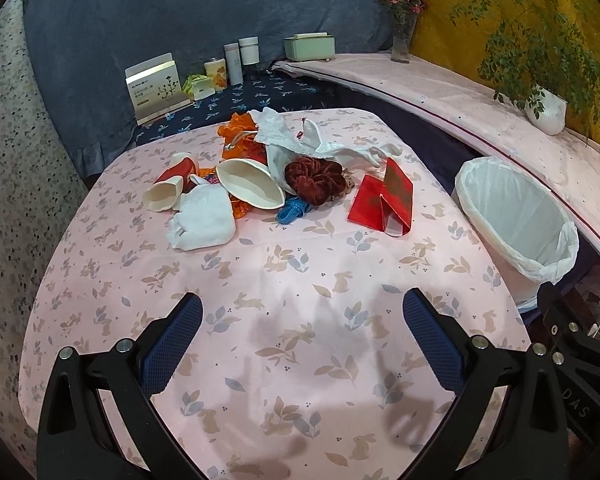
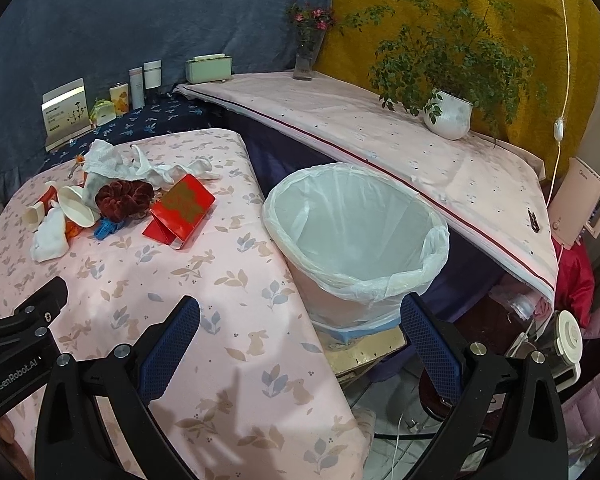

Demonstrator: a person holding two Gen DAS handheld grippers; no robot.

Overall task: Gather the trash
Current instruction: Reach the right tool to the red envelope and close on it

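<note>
Both hand-held grippers, left and right, are spread wide with nothing in them. Trash pile sits mid-bench, bin just off the bench's right edge. I'd grab the red envelope first since it's nearest the bin, pinching the upright fold, not the flat part.

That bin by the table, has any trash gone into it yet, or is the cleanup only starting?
Only starting. The lined bin looks empty, so nothing seems done. Both the left gripper and right gripper are open and hold nothing. The whole pile is left: red packet, paper bowl, white cloth and more.
</note>
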